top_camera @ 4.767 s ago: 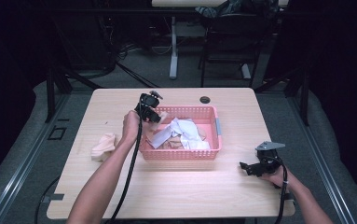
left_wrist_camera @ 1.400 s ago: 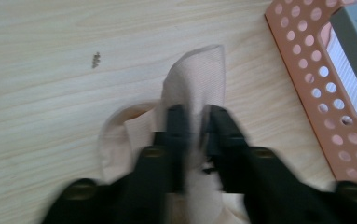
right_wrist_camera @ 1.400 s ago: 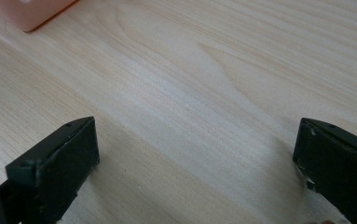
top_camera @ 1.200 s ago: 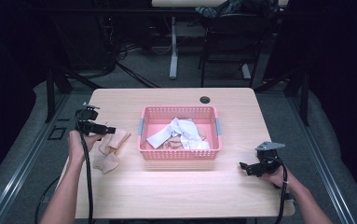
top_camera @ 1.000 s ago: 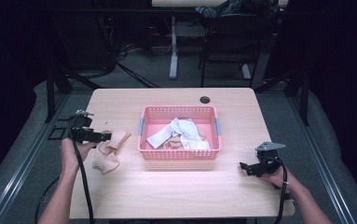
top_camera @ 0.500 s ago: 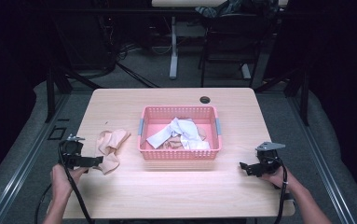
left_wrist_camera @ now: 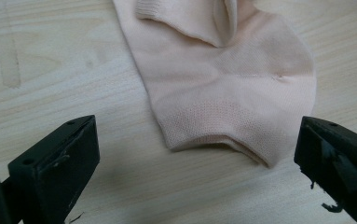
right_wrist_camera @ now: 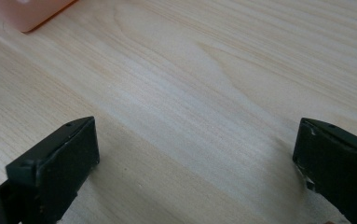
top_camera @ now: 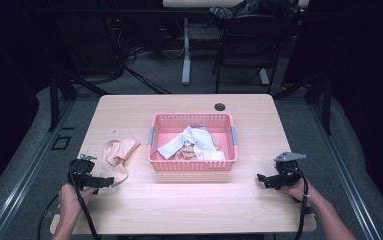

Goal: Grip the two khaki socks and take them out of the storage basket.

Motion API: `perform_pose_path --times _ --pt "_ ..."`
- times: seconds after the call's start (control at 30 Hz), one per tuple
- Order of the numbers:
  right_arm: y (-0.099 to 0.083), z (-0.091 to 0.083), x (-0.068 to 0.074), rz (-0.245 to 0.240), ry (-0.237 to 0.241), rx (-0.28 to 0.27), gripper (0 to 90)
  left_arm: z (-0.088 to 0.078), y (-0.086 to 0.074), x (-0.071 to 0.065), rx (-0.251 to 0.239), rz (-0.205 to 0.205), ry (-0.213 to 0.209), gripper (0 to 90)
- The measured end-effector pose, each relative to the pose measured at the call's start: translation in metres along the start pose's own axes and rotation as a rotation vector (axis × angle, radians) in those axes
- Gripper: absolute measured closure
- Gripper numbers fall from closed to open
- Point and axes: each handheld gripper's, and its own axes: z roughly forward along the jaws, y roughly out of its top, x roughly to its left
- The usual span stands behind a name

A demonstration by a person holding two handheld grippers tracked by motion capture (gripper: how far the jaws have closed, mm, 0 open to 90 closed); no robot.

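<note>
Two peach socks (top_camera: pixel 118 156) lie on the wooden table (top_camera: pixel 189 210) left of a pink basket (top_camera: pixel 192 164). White and peach cloths (top_camera: pixel 191 142) are heaped inside the basket. My left gripper (top_camera: pixel 104 182) rests low at the front left, open, its jaws spread just short of the nearer sock's toe (left_wrist_camera: pixel 232 102). Nothing is between them. At the front right my right gripper (top_camera: pixel 262 179) is open over bare wood, pointing toward the basket, whose corner (right_wrist_camera: pixel 36 11) shows at the upper left of the right gripper view.
A small black round hole cover (top_camera: pixel 220 107) sits near the table's far edge. Chairs, table legs and cables stand on the dark floor beyond the table. Bare wood stretches along the front between the two grippers.
My left gripper carried a peach sock from the basket to the left, dropped it beside the first sock, then drew back toward the front left edge. The right gripper stayed still.
</note>
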Motion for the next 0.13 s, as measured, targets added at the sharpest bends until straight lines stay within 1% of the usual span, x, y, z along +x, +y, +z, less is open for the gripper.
perform_pose_path --times 0.1,0.13 --pt "0.0002 0.0000 0.0000 -0.002 -0.005 0.003 0.0 -0.0003 0.0001 -0.0008 -0.006 0.005 -0.002 0.0" --pt "0.0002 0.0000 0.0000 -0.002 -0.005 0.003 0.0 -0.0005 0.0006 -0.0010 -0.004 0.010 0.005 0.0"
